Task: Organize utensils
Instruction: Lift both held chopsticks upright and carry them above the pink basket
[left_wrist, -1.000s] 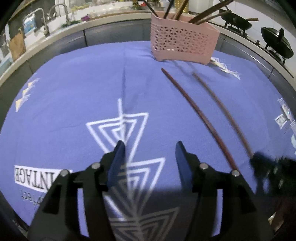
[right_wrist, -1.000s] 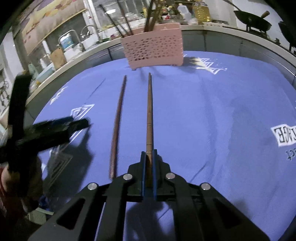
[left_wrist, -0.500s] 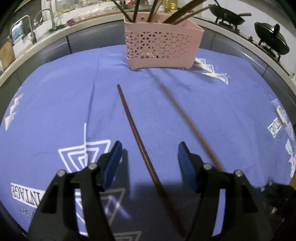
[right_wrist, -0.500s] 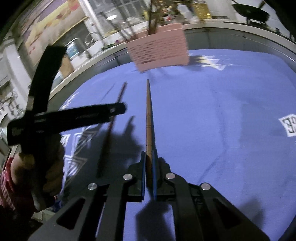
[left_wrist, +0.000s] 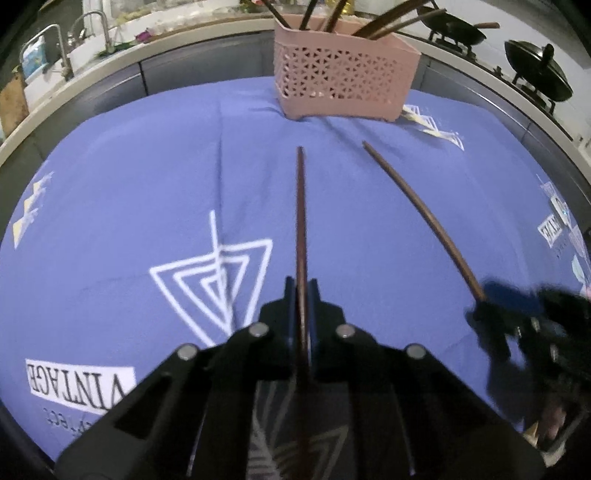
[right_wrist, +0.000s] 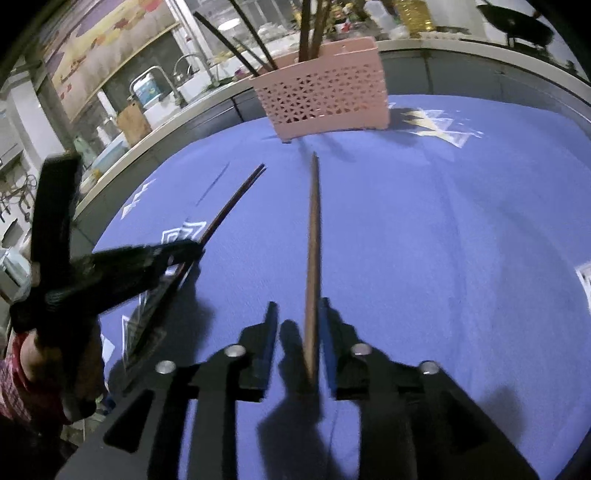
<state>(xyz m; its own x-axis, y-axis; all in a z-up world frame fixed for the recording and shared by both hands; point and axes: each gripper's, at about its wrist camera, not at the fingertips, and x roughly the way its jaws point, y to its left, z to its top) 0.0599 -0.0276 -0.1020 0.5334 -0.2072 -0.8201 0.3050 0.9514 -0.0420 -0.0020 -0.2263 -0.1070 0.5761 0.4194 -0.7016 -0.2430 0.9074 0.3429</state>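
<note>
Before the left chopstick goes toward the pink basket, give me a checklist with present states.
1. Left gripper shut on its chopstick: ok.
2. Right gripper clear of the other chopstick: not ok; the jaws are opening, but the stick lies between them against one finger.
3. Chopsticks apart: ok; a strip of cloth shows between them.
4. Basket upright: ok.
5. Room in the basket: cannot tell; utensils already stand in it.
6. Path to the basket: ok; only bare cloth lies ahead of the left stick's tip.
</note>
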